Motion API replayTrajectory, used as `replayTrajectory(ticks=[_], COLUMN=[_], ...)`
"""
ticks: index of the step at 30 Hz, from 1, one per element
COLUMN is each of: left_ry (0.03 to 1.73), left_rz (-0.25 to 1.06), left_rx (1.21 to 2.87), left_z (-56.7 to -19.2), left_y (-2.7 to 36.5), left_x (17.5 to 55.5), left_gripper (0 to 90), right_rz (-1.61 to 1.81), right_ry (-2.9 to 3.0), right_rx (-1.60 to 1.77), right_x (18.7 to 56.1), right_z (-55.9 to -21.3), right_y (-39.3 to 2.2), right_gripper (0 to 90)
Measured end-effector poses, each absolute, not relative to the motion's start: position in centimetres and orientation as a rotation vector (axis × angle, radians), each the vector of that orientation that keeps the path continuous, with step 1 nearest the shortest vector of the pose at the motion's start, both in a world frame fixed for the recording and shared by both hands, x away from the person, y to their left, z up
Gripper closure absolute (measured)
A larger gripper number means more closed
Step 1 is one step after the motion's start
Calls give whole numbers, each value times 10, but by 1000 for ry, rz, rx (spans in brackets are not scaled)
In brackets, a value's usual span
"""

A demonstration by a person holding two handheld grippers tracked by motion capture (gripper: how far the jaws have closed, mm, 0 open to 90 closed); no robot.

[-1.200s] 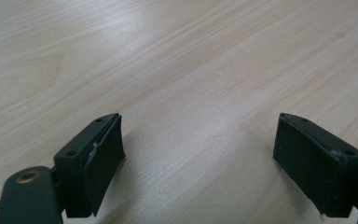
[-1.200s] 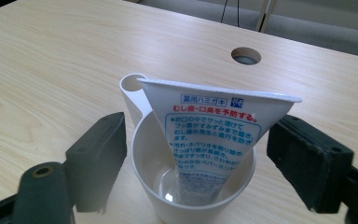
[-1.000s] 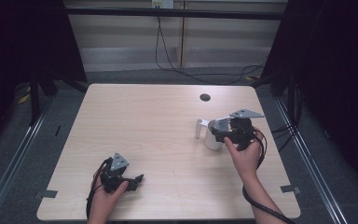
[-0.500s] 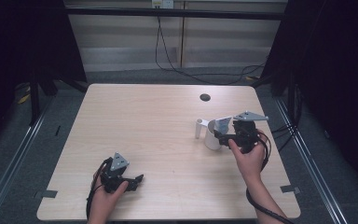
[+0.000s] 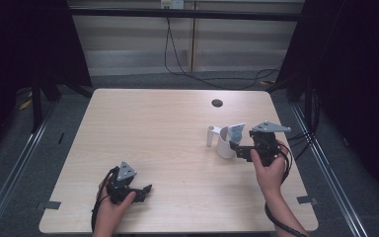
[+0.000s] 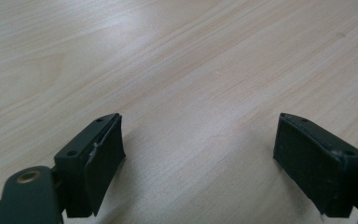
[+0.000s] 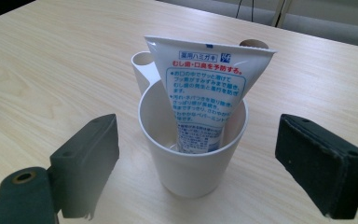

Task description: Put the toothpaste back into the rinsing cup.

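The right tool (image 7: 196, 154) gapes wide, its view revealing a toothpaste tube (image 7: 205, 93) standing in a white cup (image 7: 193, 163); the left tool (image 6: 198, 158) is open over bare bench (image 6: 168, 56).

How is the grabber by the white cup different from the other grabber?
The right gripper faces the white cup holding a toothpaste tube; the left gripper faces bare table. The right gripper sits at the table's right side, the left gripper at the near left edge. Both are black, hand-held, jaws wide open, gripping nothing.
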State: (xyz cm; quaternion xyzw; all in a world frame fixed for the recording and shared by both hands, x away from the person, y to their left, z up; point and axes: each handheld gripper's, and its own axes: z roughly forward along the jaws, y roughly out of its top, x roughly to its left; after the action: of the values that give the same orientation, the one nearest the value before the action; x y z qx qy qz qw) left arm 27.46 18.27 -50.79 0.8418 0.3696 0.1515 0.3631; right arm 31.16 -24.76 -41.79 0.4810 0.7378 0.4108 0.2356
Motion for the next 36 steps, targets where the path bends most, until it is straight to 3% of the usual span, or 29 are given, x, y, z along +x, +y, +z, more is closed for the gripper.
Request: replayTrajectory(ticks=[36], left_ry=[952], left_rz=[390], left_rx=[2167], left_z=[-508], left_y=[183], left_x=[275], left_gripper=[158], right_rz=[1193], right_ry=[2058], right_rx=[1296], right_x=[287], right_z=[-427], right_y=[-272], right_gripper=[137])
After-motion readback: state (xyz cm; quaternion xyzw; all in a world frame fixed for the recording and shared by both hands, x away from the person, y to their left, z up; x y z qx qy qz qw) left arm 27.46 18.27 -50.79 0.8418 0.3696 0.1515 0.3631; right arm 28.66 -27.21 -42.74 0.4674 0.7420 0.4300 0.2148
